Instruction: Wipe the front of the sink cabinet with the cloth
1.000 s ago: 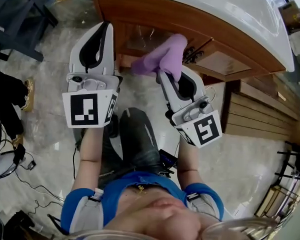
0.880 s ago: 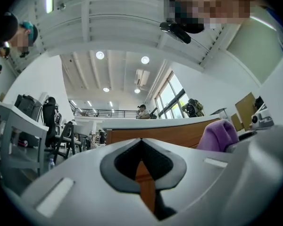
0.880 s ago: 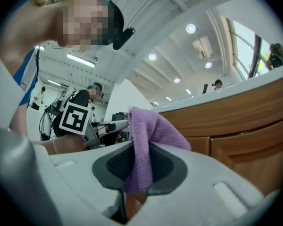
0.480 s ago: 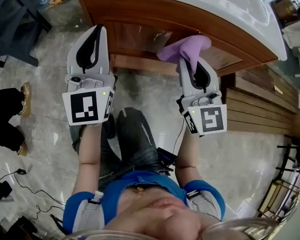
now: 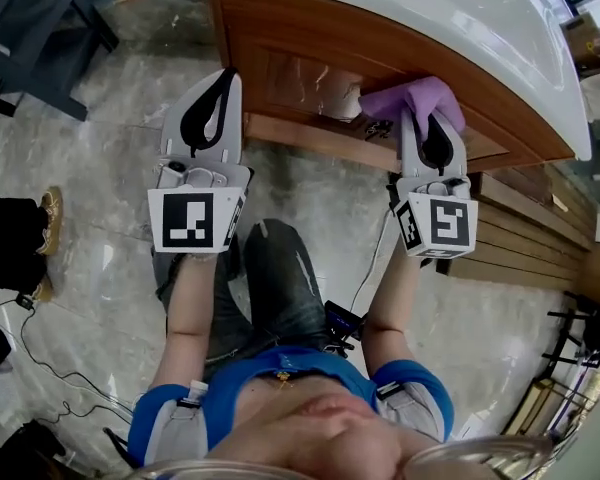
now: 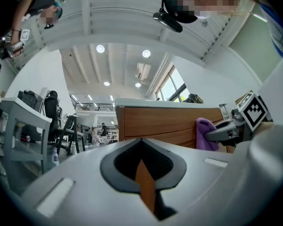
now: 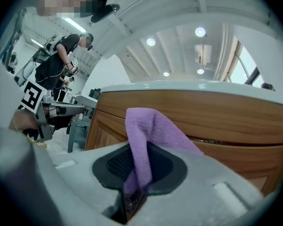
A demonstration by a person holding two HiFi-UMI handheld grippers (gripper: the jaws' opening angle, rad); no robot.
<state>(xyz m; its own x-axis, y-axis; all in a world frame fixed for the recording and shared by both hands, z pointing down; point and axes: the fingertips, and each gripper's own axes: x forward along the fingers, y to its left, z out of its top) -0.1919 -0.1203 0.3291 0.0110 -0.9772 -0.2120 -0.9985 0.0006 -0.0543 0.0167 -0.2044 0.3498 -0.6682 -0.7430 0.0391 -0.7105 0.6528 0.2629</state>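
Right gripper (image 5: 427,118) has its jaws clamped on the purple cloth (image 5: 416,98). The right gripper view shows a fold of the cloth (image 7: 148,128) pinched deep between the dark pads, with the rest bunched over the tips. The cloth lies at the far end of the tool, between it and the wooden cabinet front (image 5: 310,38), and looks pressed to the wood just right of a dark handle (image 5: 375,126), though true contact is hard to confirm. From the left gripper view the cloth (image 6: 205,133) sits flat against the cabinet front (image 6: 160,121), which supports contact. The key relation is that the cabinet front is straight ahead of the right gripper. Its long axis runs crosswise to the tool, slanting down to the right in the head view, under the white sink top (image 5: 430,8). A wipe stroke would therefore probably slide sideways along that axis rather than push forward. The right gripper is the near one and the one loaded. Left gripper (image 5: 220,83) has its jaws together on nothing, confirmed in its own view (image 6: 142,161). It points at the left part of the cabinet front, apart from the wood and over the marble floor (image 5: 100,168). Compared with a second ago, the cloth has travelled rightward along the front, from left of the handle to just right of it. The right gripper has also swung from angling up-left to pointing nearly straight ahead. The left gripper is unchanged, closed, empty and idle.
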